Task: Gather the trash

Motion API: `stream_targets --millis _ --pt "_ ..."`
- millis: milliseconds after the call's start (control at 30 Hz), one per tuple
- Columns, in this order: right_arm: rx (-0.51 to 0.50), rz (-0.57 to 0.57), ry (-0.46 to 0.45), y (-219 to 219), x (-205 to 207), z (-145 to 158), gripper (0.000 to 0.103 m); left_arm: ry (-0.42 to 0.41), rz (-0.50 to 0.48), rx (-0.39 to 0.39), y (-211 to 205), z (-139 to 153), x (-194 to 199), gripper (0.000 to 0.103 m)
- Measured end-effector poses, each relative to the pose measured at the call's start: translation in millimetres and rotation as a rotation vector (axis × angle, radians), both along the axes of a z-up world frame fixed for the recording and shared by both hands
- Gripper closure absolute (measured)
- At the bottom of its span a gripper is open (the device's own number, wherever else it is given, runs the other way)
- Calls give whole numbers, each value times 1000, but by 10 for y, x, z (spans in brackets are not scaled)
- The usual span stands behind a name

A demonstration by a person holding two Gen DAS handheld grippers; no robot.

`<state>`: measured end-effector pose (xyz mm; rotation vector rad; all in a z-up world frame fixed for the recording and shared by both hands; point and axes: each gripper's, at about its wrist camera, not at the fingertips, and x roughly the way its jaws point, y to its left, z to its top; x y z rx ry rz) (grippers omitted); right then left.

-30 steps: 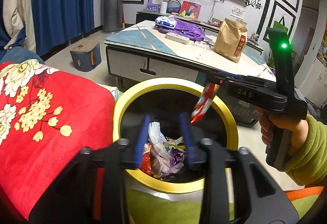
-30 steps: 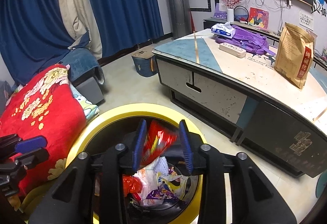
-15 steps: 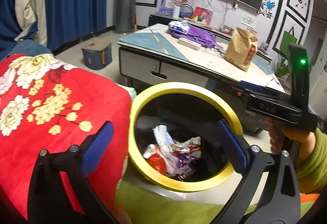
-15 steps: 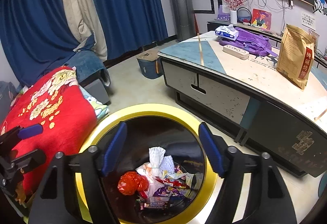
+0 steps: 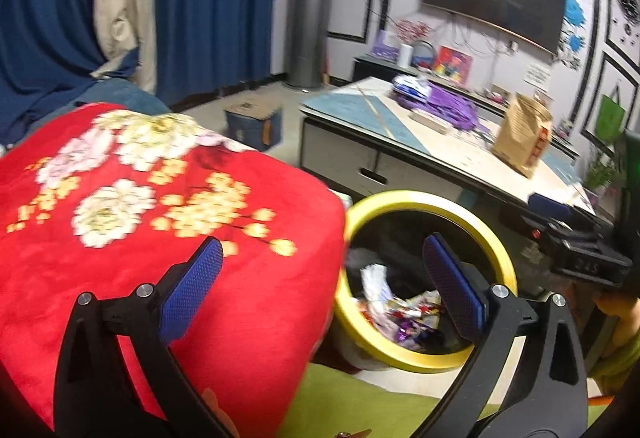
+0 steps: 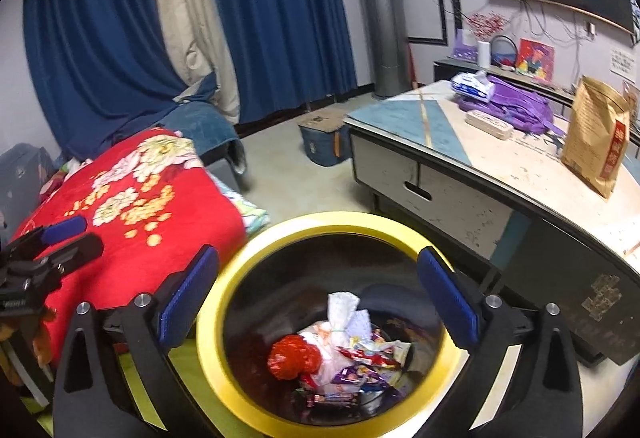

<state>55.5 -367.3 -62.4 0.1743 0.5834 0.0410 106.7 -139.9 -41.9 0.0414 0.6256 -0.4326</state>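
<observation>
While both grippers hang with nothing in them, the round black trash bin with a yellow rim stands on the pale floor, between the red blanket printed with white and gold flowers and the long low desk with a cream and teal top. The right gripper is above the bin mouth, its jaws opening, blue pads wide apart and empty. The left gripper is released as well, spread wide with nothing between the pads; one pad lies over the blanket, the other over the bin's rim.

At the bottom of the bin lies the collected trash: a crumpled red wrapper, a knotted white plastic bag and a heap of coloured snack wrappers. The bin's rim sits just beside the blanket edge on one side and near the desk's front edge on the other; open floor runs from the bin toward the blue curtains.

Near the desk's far corner rest a purple backpack, a white tissue pack and a white power strip; a brown paper bag with a red label stands near the right edge. Its label writing is too blurred to read. In the left wrist view the body of the right gripper carries lettering too small to make out.
</observation>
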Motion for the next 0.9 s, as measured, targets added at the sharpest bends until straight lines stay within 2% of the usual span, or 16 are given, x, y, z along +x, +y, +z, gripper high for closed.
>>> stream_targets --millis 133,367,467,667,900 --pt "-6 60 -37 217 -32 84 6 -22 67 -5 229 89 -41 11" --pt "-74 194 -131 747 -143 281 6 -65 178 -10 634 196 -199 11" --pt "-100 210 -158 933 -175 350 6 -99 218 -22 787 251 -310 11" --pt "-167 225 -268 1298 -329 501 6 -176 271 -18 987 343 -577 11" --pt "-224 258 -351 1520 -509 385 6 -254 294 -21 1052 342 -852 11"
